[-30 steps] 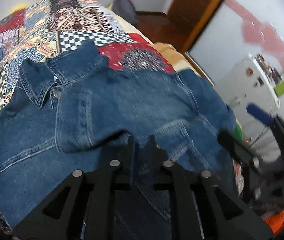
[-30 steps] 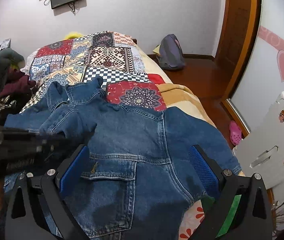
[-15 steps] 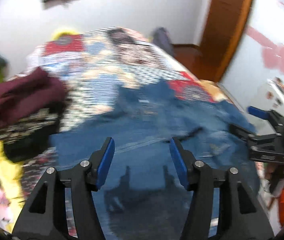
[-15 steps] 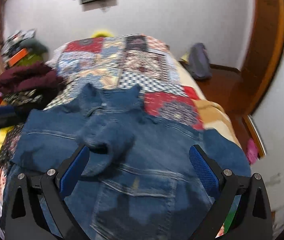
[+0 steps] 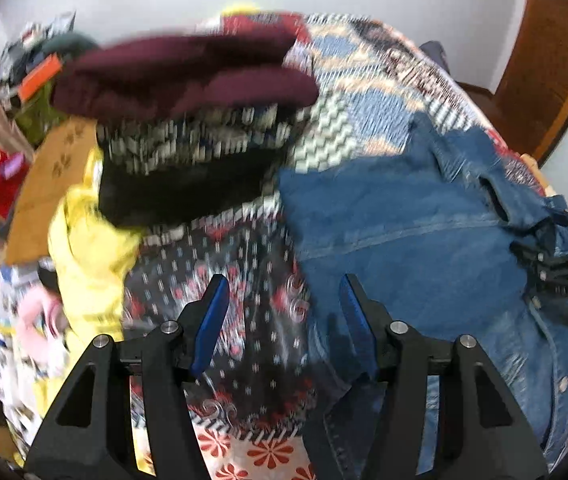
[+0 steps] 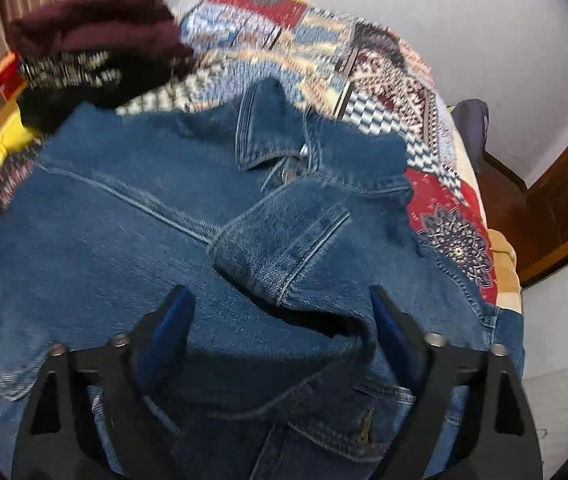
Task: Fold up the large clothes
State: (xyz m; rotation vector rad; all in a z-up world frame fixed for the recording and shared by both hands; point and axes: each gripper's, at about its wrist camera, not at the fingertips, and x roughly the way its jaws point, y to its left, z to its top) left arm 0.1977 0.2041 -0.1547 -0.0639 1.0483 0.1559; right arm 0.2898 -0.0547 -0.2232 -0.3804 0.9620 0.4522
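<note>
A blue denim jacket (image 6: 132,240) lies spread on the patchwork bedspread (image 6: 364,64), collar toward the far end. One sleeve (image 6: 284,248) is folded across its chest. My right gripper (image 6: 280,322) hovers low over that sleeve's fold. Its jaws are closing with denim between them, and the pads do not press on the cloth. My left gripper (image 5: 284,320) stands open over the bedspread (image 5: 244,300) at the left edge of the jacket (image 5: 424,240), nothing between its fingers. The right gripper (image 5: 552,264) shows at the right border of the left wrist view.
A pile of maroon and black patterned clothes (image 5: 188,92) sits at the far left of the bed, with a yellow garment (image 5: 92,248) beside it. A dark backpack (image 6: 472,120) and a wooden door (image 6: 564,200) are off the bed's right side.
My left gripper let go of the denim it pinched, opened, and swung left to the jacket's left edge. My right gripper dropped closer over the folded sleeve and its jaws narrowed.
</note>
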